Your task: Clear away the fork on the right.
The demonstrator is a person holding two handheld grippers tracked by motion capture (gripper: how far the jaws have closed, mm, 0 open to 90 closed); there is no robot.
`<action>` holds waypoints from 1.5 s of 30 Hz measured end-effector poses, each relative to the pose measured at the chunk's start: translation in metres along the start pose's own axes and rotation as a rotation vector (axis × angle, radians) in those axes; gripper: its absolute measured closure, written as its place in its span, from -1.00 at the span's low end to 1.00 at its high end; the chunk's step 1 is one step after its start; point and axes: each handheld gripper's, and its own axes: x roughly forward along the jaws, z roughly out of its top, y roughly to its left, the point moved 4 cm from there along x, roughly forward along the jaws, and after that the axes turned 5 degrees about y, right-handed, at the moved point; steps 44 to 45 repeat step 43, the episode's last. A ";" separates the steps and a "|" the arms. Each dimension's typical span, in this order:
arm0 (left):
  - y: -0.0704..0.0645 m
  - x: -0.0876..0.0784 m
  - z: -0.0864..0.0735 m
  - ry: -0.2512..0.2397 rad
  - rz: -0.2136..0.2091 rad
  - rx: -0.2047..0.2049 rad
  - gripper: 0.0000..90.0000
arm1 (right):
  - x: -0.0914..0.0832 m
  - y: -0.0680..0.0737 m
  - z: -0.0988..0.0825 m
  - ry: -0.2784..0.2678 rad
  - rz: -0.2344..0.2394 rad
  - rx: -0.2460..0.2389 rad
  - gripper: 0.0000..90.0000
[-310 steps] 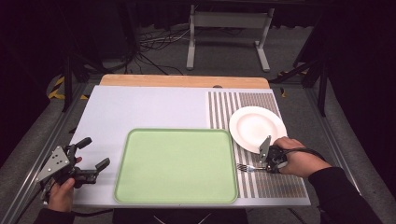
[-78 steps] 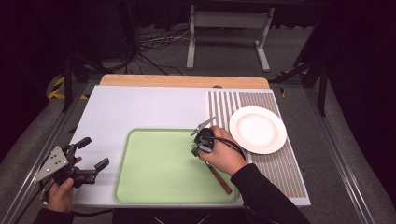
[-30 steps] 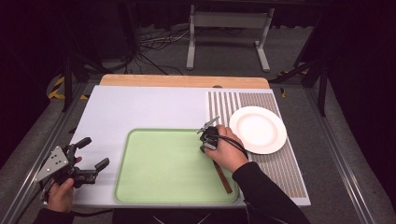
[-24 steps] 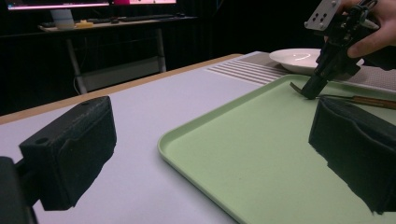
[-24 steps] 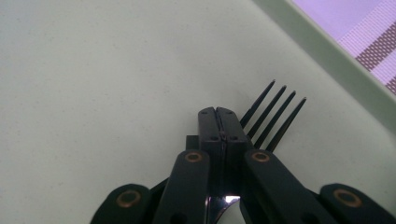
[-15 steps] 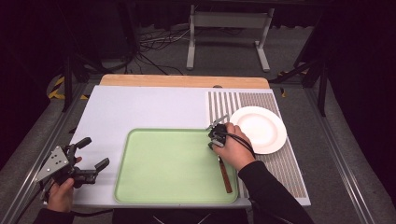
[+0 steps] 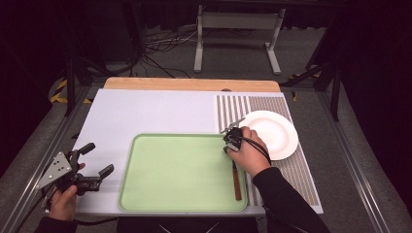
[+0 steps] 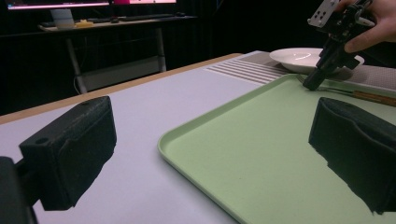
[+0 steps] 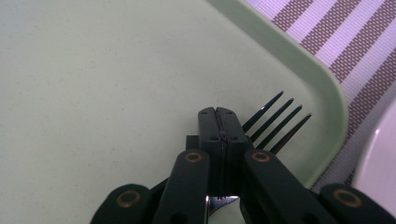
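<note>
The right gripper [image 7: 232,142] has its jaws pressed together over the neck of the fork [image 9: 275,122], whose tines lie on the green tray [image 7: 160,194] near its far right corner; the wooden handle runs along the tray's right edge toward the person. The white plate [image 7: 274,133] stands just beside that corner on the striped mat [image 7: 301,172]. The left gripper [image 7: 90,167] rests on the surface left of the tray, its jaws wide and holding nothing.

No legible text or labels

Dark-tined fork [image 9: 275,122] with wooden handle, lying flat along green tray's [image 7: 175,170] right edge, tines toward plate
</note>
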 end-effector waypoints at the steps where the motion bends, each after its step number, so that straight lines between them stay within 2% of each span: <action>1: 0.000 0.000 0.000 0.000 -0.001 0.000 -0.97 | 0.000 -0.001 -0.001 0.001 -0.003 0.003 1.00; 8: 0.000 0.000 0.000 0.003 -0.002 0.002 -0.97 | -0.002 -0.003 -0.003 -0.008 -0.013 0.004 1.00; 10: 0.000 0.000 0.000 0.004 -0.002 0.001 -0.97 | -0.007 -0.001 -0.001 -0.039 0.003 -0.001 0.95; 13: 0.000 0.000 0.000 0.004 -0.003 0.001 -0.97 | -0.015 0.003 0.001 -0.106 0.032 -0.013 0.56; 14: 0.000 0.000 0.000 0.004 -0.003 0.000 -0.97 | -0.021 0.004 0.002 -0.150 0.023 -0.041 0.28; 16: 0.000 0.000 0.000 0.005 -0.003 0.000 -0.97 | -0.028 0.005 0.003 -0.204 0.018 -0.065 -0.08; 19: 0.000 0.000 0.000 0.002 -0.001 0.002 -0.97 | -0.046 0.004 -0.001 -0.320 0.056 -0.067 -0.33; 20: 0.000 0.000 0.000 0.002 -0.001 0.002 -0.97 | -0.052 0.003 -0.004 -0.351 0.059 -0.068 -0.36; 23: 0.000 0.000 0.000 0.003 0.000 -0.003 -0.97 | -0.063 -0.002 -0.013 -0.394 0.053 -0.065 -0.42; 25: 0.000 0.000 0.000 0.007 -0.002 0.002 -0.97 | -0.074 -0.009 -0.024 -0.456 0.051 -0.082 -0.57; 27: -0.001 0.001 0.000 0.006 0.000 0.000 -0.97 | -0.080 -0.015 -0.033 -0.492 0.041 -0.092 -0.61; 29: 0.000 0.001 0.000 0.006 0.003 0.001 -0.97 | -0.085 -0.019 -0.042 -0.528 0.053 -0.089 -0.66; 35: 0.000 0.000 0.000 -0.001 0.004 -0.002 -0.97 | -0.099 -0.033 -0.076 -0.707 0.073 -0.063 -0.69; 40: 0.001 -0.001 0.000 -0.005 0.004 -0.007 -0.97 | -0.095 -0.041 -0.105 -0.834 0.084 -0.049 -0.70; 42: 0.001 -0.001 0.000 -0.007 0.007 -0.009 -0.97 | -0.089 -0.045 -0.117 -0.902 0.091 -0.044 -0.71; 45: 0.001 -0.001 0.000 -0.009 0.004 -0.010 -0.97 | -0.089 -0.045 -0.117 -0.902 0.091 -0.044 -0.71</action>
